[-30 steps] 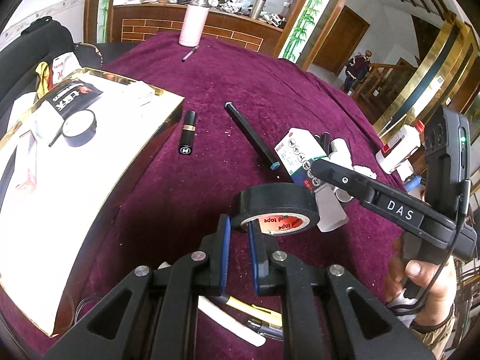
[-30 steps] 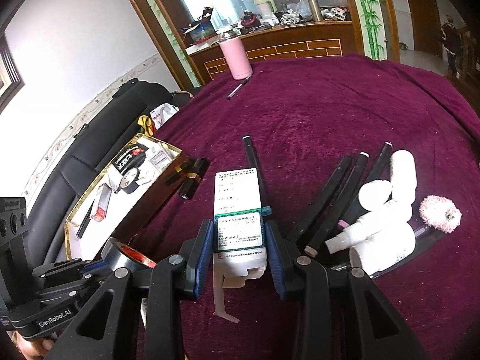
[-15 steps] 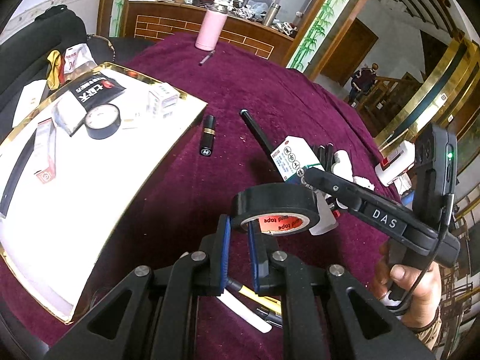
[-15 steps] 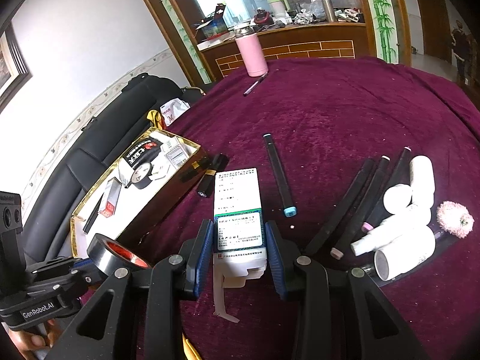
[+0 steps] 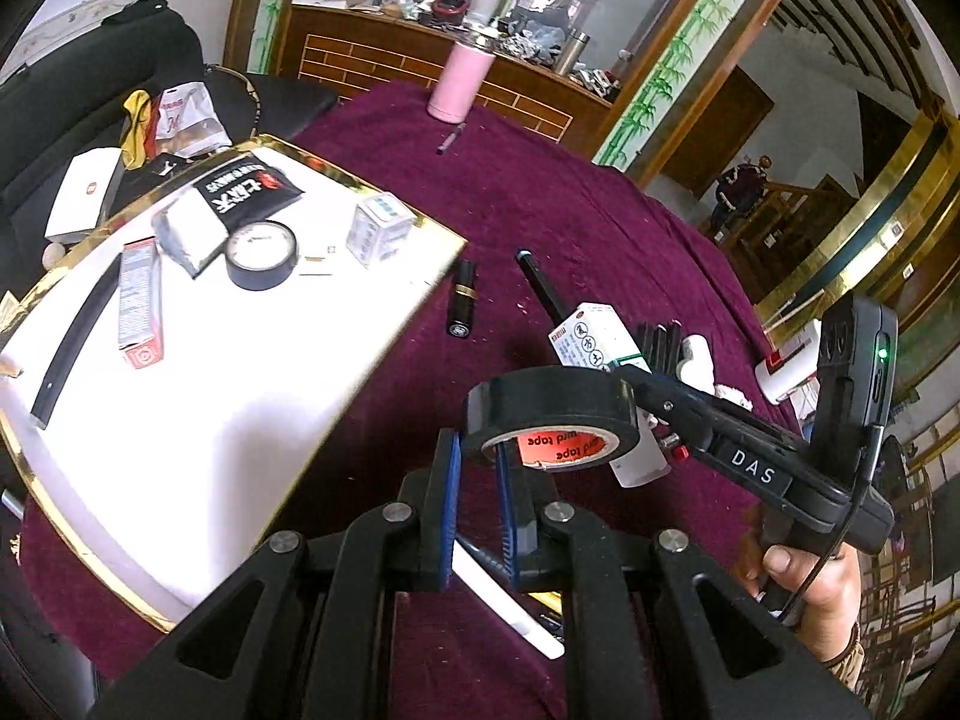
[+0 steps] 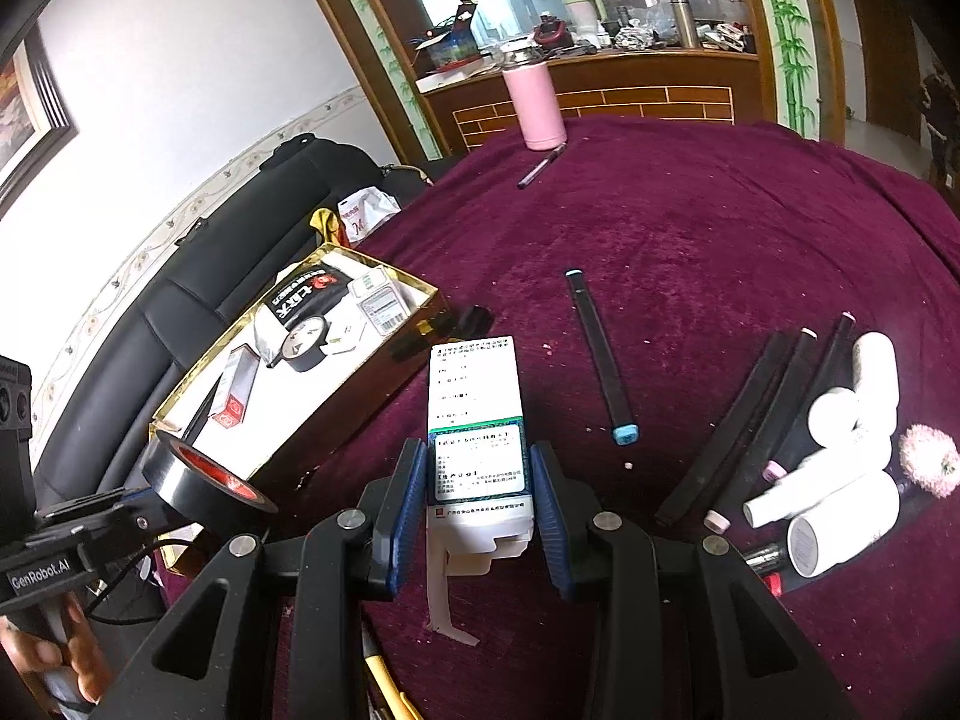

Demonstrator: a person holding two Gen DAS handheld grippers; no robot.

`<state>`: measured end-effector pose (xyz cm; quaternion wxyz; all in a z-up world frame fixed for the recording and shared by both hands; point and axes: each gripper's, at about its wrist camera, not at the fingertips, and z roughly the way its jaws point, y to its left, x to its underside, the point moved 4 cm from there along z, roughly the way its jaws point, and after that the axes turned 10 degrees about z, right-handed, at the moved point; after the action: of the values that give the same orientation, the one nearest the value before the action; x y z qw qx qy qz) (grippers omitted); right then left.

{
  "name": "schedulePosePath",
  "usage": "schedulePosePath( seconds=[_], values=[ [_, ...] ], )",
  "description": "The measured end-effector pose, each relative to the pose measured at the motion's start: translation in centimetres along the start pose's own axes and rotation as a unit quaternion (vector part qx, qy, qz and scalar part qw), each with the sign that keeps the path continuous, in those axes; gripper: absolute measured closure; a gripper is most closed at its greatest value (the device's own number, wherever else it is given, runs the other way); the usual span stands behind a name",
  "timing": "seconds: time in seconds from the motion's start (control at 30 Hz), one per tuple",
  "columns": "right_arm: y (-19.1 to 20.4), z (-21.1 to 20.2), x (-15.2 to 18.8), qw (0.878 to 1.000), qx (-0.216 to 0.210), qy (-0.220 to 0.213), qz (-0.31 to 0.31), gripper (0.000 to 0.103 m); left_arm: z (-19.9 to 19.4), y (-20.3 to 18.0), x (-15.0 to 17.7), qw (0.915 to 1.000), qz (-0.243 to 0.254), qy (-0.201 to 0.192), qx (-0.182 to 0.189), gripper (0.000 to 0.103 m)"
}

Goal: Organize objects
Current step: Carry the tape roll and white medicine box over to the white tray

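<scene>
The left gripper [image 5: 478, 462] is clenched on the wall of a tape roll [image 5: 549, 414], one pad outside the ring and one inside it, holding the roll in the air above the bench [image 5: 540, 204] just off the near corner of the box [image 5: 252, 372]. The roll is black with a red core label. The right gripper [image 6: 478, 489] grasps a carton [image 6: 477, 414] between its blue pads, the carton's open flap hanging down toward the maroon cloth; it hangs near the box's right edge.

The gold-rimmed box holds a second tape [image 5: 261, 255], a black pouch [image 5: 245, 195], a small white packet [image 5: 381, 229], a red-ended tube [image 5: 141, 303] and a black strip [image 5: 75, 339]. Just beside the box on the cloth lies a lipstick [image 5: 462, 298]. A black marker [image 6: 601, 357] with a blue end lies apart from it, more to the right. Farther right three dark pens [image 6: 756, 414] lie side by side, touching a cluster of white bottles [image 6: 852, 456] and a pink puff [image 6: 929, 461]. A pink flask [image 6: 535, 97] stands at the far edge with a pen [image 6: 540, 167] in front of it.
</scene>
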<state>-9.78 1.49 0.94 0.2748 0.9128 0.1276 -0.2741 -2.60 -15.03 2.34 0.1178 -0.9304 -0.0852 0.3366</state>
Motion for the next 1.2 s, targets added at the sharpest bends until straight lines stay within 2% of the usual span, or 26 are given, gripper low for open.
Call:
schedulePosePath(
  seconds=[0.4,0.77,1.2],
  values=[
    [3.6,1.6,-0.3,0.999,-0.024,0.015,-0.034,0.064,-1.3,4.0,-0.4,0.9987,-0.041,0.002,-0.028,0.092],
    [7.0,3.1,-0.8,0.997,-0.043,0.026,-0.059,0.064,-1.6,7.4,-0.9,0.9961,-0.085,0.003,-0.024,0.091],
    [9.9,5.1,-0.8,0.995,-0.052,0.043,-0.078,0.064,-0.4,11.8,-0.8,0.9913,-0.122,0.024,-0.043,0.091]
  ],
)
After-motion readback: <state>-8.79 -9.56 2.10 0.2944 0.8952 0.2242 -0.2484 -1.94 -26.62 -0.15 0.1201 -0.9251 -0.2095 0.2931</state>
